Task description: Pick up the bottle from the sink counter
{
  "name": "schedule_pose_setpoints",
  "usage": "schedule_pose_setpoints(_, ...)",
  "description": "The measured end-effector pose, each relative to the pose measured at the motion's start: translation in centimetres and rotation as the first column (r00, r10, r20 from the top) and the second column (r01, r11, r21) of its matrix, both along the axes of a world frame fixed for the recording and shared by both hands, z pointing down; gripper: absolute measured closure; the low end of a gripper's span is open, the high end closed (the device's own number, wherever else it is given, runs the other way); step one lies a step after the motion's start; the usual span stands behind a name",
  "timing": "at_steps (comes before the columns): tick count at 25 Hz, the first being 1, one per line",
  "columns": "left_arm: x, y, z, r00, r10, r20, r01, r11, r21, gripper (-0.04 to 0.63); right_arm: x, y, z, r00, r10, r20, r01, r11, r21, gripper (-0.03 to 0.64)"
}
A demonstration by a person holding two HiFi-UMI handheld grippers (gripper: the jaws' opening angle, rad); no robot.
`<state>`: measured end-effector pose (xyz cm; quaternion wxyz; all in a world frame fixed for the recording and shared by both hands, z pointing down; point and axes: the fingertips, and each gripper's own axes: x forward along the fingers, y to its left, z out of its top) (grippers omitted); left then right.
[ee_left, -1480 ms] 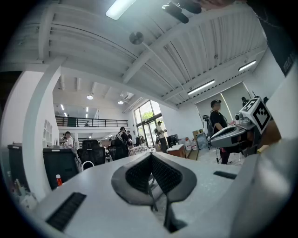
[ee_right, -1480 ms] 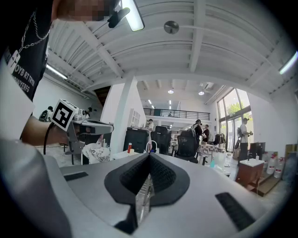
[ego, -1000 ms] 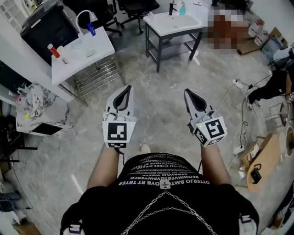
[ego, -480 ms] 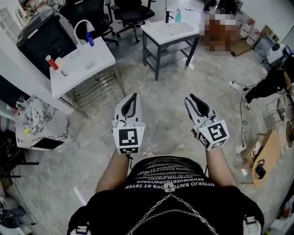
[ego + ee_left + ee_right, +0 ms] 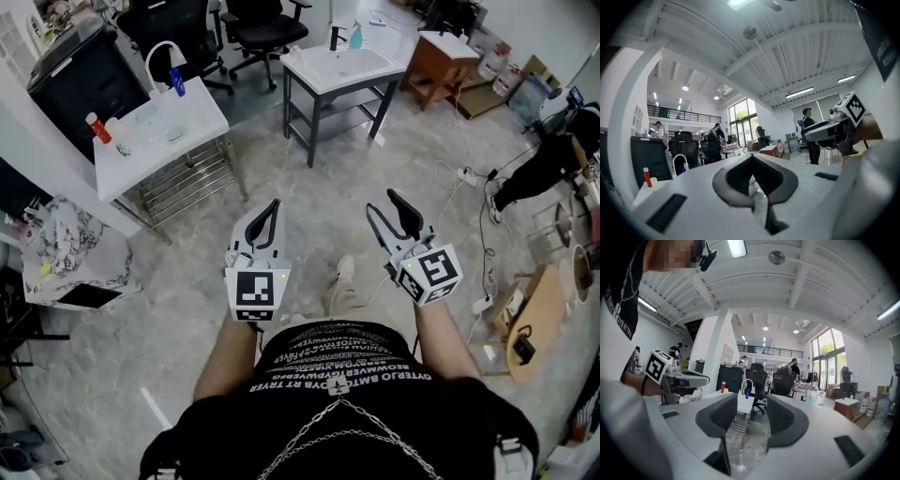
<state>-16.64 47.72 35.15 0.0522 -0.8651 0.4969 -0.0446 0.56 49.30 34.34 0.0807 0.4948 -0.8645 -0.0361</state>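
Floor (image 5: 309,187): grey and marbled, it fills the middle of the frame, and I stand on it.
Sink counter (image 5: 309,70): top centre; it sits a little lower in the frame than a second ago, so I judge I am approaching, though it is well apart from me.
Right gripper (image 5: 384,204): right of centre; my jaws, together a second ago, are opening with nothing between them, likely readying for the grasp.
Left gripper (image 5: 273,203): left of centre, jaws together, empty.
Bottle (image 5: 356,36): teal, upright at the counter's back edge, beside the black faucet (image 5: 334,37); not yet picked up.
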Motion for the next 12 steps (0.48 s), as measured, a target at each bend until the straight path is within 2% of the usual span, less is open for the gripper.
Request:
schedule_pose_setpoints(4, 0.0, -0.1, -0.4, 1.000, -0.009, 0.012, 0.009, 1.000, 0.019, 0.591, 0.3, -0.6, -0.2, 1.000, -0.010, 0.018, 0.010, 1.000, 0.015, 0.420)
schedule_pose_setpoints(12, 0.9, -1.2, 0.6, 0.999, -0.027, 0.044, 0.027, 1.000, -0.005, 0.591, 1.9, -2.8, 0.6, 0.998, -0.023, 0.056, 0.023, 1.000, 0.007, 0.403)
